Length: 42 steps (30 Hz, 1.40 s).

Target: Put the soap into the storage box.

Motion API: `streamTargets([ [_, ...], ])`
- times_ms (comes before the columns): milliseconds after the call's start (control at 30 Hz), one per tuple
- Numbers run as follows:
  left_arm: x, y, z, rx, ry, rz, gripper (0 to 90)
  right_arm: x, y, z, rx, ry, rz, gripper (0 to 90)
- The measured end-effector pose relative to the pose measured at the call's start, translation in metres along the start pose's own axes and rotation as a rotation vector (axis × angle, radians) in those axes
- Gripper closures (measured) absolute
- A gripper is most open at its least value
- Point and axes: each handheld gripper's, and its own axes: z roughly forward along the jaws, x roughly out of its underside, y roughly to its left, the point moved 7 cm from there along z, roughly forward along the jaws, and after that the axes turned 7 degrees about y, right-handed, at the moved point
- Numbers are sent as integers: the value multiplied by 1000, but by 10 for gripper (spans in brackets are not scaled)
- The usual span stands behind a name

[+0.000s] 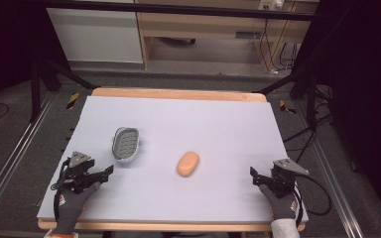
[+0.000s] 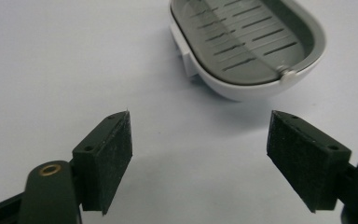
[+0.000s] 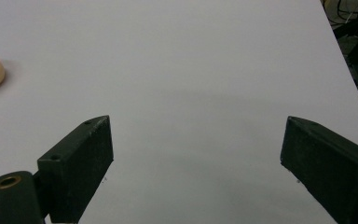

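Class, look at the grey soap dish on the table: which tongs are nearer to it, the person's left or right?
Left. The left tongs sit just beside the soap dish, jaws open toward it. The right tongs are across the table, beyond the orange soap.

A pale lavender-grey surface [image 1: 218, 129] is edged with light wood at its far and near sides. Grey floor [image 1: 25, 148] is seen around it, crossed by metal rails [image 1: 10, 163] on the left and right. Black frame bars [image 1: 178, 9] are set across the far side. A light wooden cabinet [image 1: 203, 25] and loose cables [image 1: 273, 54] are noted behind; dark curtains [image 1: 367, 74] are hung at the sides.
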Motion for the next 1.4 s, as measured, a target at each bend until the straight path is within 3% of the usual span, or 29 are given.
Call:
streamTargets([
  [133,-3,-8,-4,14,-14,4,256,5,0,5,12,31,-14,92],
  [367,-5,-23,-6,38,-17,25,311,6,1,4,16,37,-18,93],
  [900,-11,-53,-4,73,-14,64,323,9,2,5,28,55,-22,94],
  [1400,-24,-86,-4,117,-19,128,314,8,5,4,27,55,-27,94],
])
